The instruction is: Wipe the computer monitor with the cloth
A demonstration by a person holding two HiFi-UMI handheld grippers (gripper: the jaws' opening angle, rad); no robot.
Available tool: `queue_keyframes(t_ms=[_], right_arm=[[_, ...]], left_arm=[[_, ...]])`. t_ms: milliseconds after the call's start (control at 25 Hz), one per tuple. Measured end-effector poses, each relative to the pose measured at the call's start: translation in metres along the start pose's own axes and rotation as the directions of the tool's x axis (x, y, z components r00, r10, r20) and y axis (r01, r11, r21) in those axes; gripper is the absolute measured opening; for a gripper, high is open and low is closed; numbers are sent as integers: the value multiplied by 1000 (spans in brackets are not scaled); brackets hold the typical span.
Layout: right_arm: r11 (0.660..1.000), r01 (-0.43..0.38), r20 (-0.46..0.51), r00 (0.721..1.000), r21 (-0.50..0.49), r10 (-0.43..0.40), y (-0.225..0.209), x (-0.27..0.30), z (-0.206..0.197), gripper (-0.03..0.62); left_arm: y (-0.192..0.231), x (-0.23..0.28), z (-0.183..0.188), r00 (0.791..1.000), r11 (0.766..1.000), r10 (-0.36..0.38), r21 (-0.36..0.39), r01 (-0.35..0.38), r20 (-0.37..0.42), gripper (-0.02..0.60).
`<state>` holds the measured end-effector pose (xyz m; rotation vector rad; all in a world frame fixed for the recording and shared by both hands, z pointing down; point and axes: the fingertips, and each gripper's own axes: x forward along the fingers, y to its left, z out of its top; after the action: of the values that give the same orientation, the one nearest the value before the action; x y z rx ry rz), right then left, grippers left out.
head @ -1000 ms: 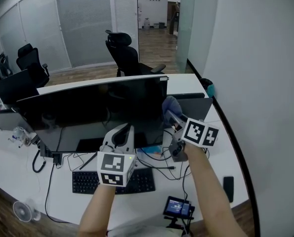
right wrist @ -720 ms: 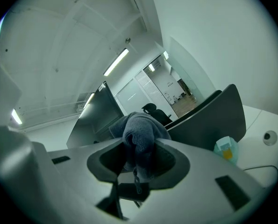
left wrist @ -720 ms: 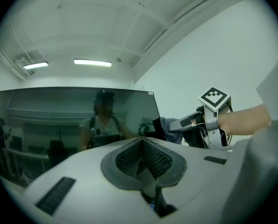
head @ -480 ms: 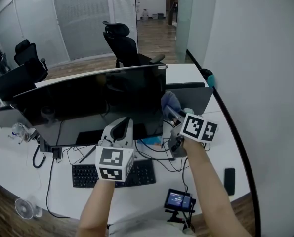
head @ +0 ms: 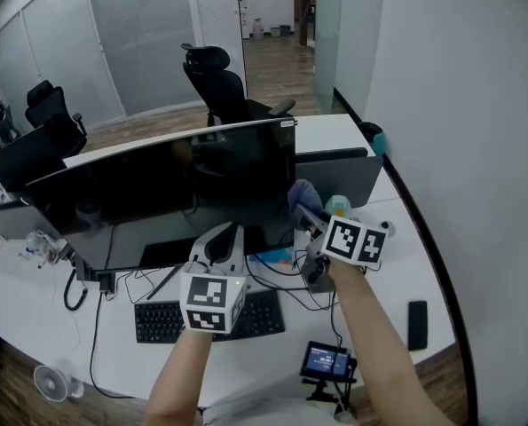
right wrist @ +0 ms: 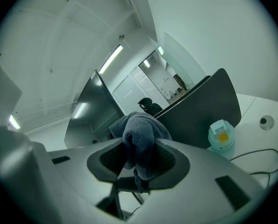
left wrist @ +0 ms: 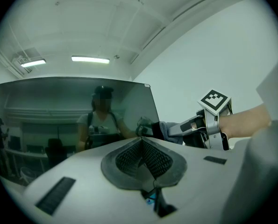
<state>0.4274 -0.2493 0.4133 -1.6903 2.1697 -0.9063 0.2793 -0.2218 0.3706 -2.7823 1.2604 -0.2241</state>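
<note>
**A:** Where is the cloth?

**B:** The grey-blue cloth (right wrist: 138, 133) is pinched in the right gripper (head: 310, 216). The jaws are pressed onto the bunched fabric, and a wad of it stands up past the tips. It sits at the right edge of the monitor (head: 166, 193), level with the lower half of the dark screen.

**A:** Is it on the glass?

**B:** It is right at the edge. I cannot tell whether it presses on the screen.

**A:** And the other one?

**B:** The left gripper (head: 224, 236) hangs in front of the monitor's lower edge, right of its middle. Its jaws are pressed together with nothing between them, and they point at the screen.

**A:** What else is around the monitor?

**B:** A black keyboard (head: 246, 319) lies in front of it on the white worktop (head: 383, 256), with loose cables between the two. A teal bottle (head: 337, 206) stands just right of the monitor, beside the cloth. A dark phone (head: 417, 324) lies further right, well apart from the monitor. A black office chair (head: 219, 82) stands behind the monitor.
</note>
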Motion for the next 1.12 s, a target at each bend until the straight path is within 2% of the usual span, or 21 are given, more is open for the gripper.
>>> queue_keyframes(t_ms=[480, 1120], right_arm=[[1000, 14, -25, 1000, 24, -13, -15, 0, -18, 135], [997, 47, -75, 996, 55, -43, -34, 4, -41, 135]], left_arm=[[-9, -3, -24, 1000, 1000, -12, -9, 12, 7, 8], [-13, -2, -33, 1000, 998, -22, -53, 23, 16, 8]])
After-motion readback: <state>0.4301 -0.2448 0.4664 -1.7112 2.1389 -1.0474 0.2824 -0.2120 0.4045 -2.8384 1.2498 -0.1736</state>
